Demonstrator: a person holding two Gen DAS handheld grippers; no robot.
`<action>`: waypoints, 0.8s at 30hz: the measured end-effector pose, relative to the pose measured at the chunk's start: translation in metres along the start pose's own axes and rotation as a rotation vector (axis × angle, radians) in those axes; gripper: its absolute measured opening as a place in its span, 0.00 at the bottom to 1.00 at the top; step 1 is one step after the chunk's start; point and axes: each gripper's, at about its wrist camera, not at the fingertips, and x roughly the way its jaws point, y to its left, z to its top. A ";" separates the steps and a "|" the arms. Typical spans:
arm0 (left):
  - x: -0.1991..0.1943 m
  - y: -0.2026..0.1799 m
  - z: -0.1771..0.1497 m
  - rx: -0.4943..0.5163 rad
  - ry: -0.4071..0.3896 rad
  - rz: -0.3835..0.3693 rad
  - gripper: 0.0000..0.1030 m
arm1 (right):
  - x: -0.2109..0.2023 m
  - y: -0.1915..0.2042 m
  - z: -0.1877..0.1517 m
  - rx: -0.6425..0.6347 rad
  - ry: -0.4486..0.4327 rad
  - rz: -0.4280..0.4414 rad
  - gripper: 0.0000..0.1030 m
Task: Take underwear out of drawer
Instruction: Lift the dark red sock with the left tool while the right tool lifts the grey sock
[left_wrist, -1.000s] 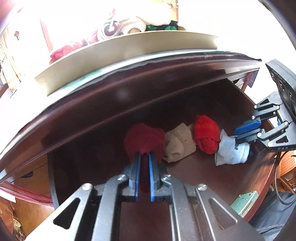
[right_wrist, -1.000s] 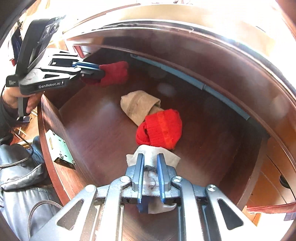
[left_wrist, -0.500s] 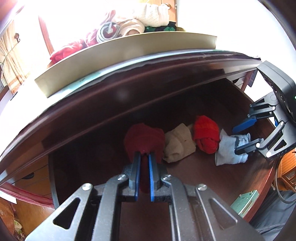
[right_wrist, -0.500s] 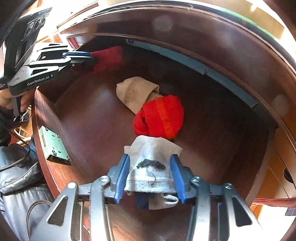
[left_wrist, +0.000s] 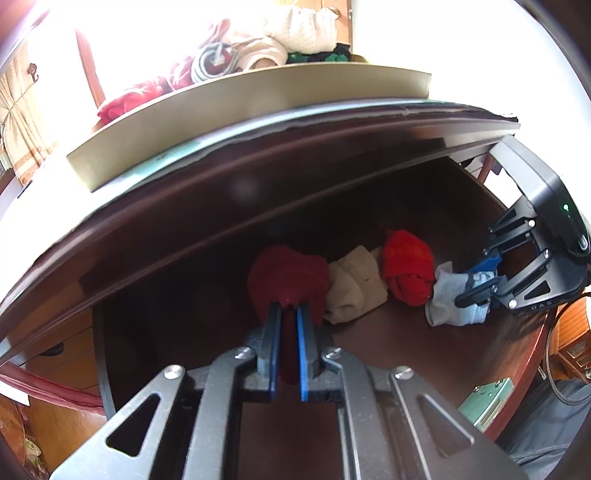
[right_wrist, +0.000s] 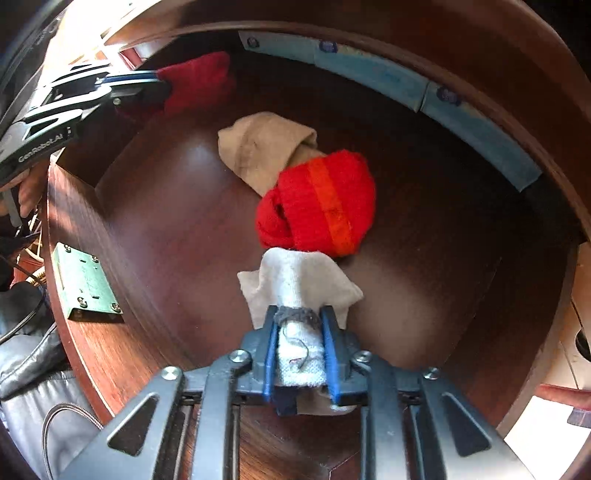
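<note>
Closing now, my right gripper (right_wrist: 300, 350) has its blue jaws coming in on the pale grey-white knitted bundle (right_wrist: 295, 284), which bunches between them on the floor of the dark wooden drawer (right_wrist: 155, 206). My left gripper (left_wrist: 287, 332) is pinched fully shut on the dark red folded cloth bundle (left_wrist: 288, 275) further along. Between them lie a beige bundle (left_wrist: 354, 288) and a bright red one (left_wrist: 406, 269), touching. I judge all of it light, soft and limp: grip through the thick folded middle, not a loose edge, or it may unroll.
</note>
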 end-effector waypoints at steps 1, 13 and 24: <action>-0.001 0.000 -0.001 0.001 -0.003 0.001 0.05 | -0.003 0.001 -0.001 -0.007 -0.017 -0.007 0.18; -0.012 0.002 -0.003 -0.011 -0.059 0.016 0.05 | -0.041 0.025 -0.021 -0.088 -0.205 -0.092 0.17; -0.020 0.007 -0.006 -0.031 -0.103 0.019 0.05 | -0.081 0.023 -0.048 -0.084 -0.362 -0.075 0.17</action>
